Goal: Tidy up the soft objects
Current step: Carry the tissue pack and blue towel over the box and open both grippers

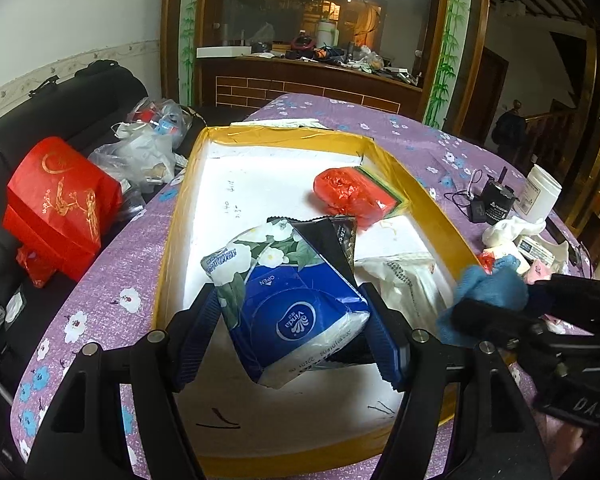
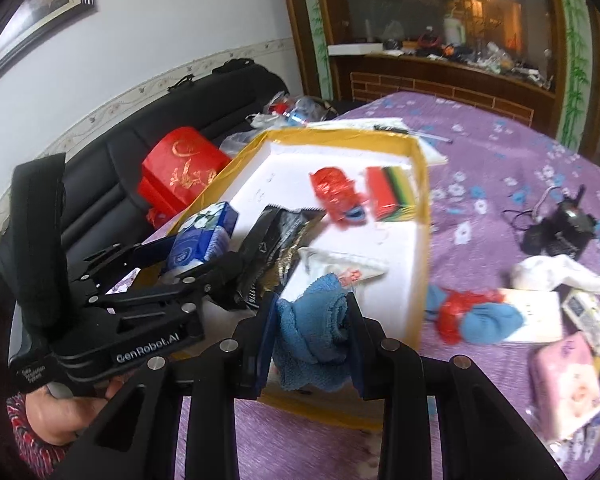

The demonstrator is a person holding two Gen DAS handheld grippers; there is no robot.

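Now both claws loaded — tray (image 1: 384, 156) centre open.

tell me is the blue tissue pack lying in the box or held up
Held up. The left gripper is shut on the blue tissue pack, tilted above the white floor of the box.

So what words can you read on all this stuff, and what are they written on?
"Vinda" and "OPEN": tissue pack held in the left gripper.
"GenRobot.AI": left gripper's body, right wrist view.
"DAS": right gripper's body, cut off.
Handwriting inside the box, charger label, white jar: too small to read.
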